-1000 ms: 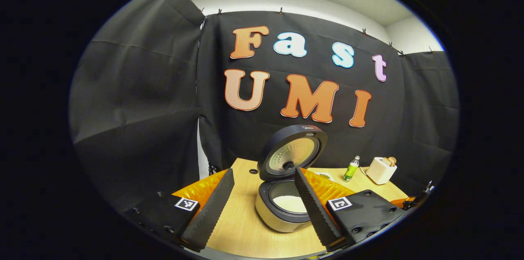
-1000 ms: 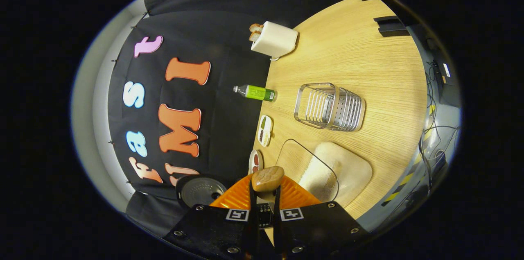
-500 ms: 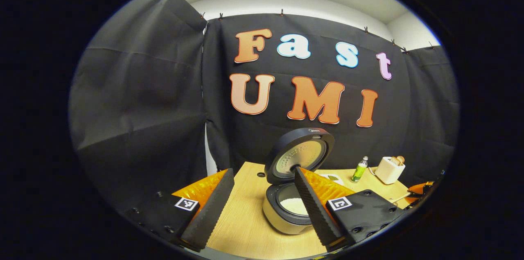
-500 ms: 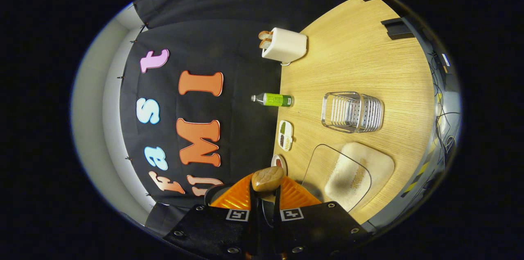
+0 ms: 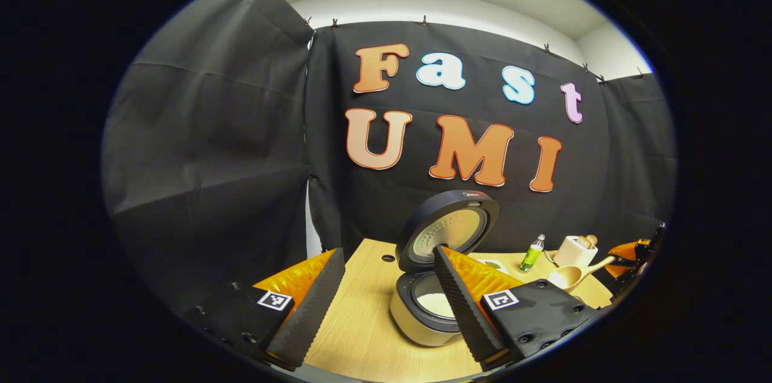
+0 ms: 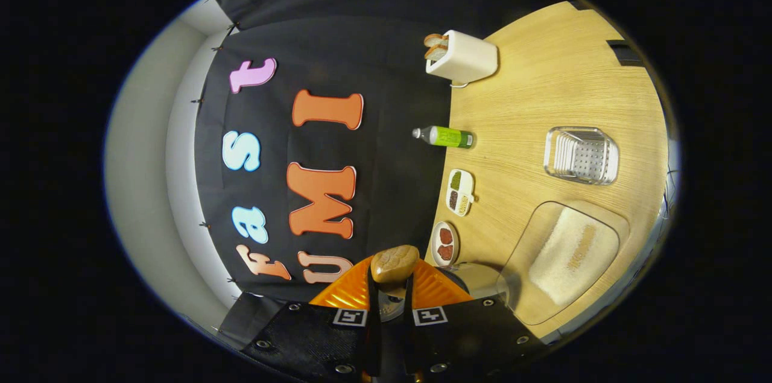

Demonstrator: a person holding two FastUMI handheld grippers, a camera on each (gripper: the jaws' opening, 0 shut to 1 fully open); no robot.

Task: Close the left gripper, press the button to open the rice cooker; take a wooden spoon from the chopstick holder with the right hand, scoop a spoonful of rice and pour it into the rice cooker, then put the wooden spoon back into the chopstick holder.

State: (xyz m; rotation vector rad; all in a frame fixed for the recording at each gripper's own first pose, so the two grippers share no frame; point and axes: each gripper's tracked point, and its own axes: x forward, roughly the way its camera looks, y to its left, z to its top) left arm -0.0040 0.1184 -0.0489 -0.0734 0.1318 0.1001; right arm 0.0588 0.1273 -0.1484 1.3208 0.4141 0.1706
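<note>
Right fingers (image 6: 407, 304) gripping one wooden spoon (image 6: 394, 263)

One bottle (image 6: 445, 137), one toaster (image 6: 463, 58), perhaps two dishes (image 6: 459, 192)

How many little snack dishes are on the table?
2: the compartment dish near the green bottle, and the round dish beside it, nearer the right gripper.

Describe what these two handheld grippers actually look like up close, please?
The left gripper has two long, wedge-shaped fingers with finely ribbed inner faces, backed by translucent orange ribbed plastic. Each finger sits on a black block fixed with round screws and carrying a square black-and-white marker. The right gripper is built alike: black screwed blocks, two square markers and orange ribbed backing.
</note>
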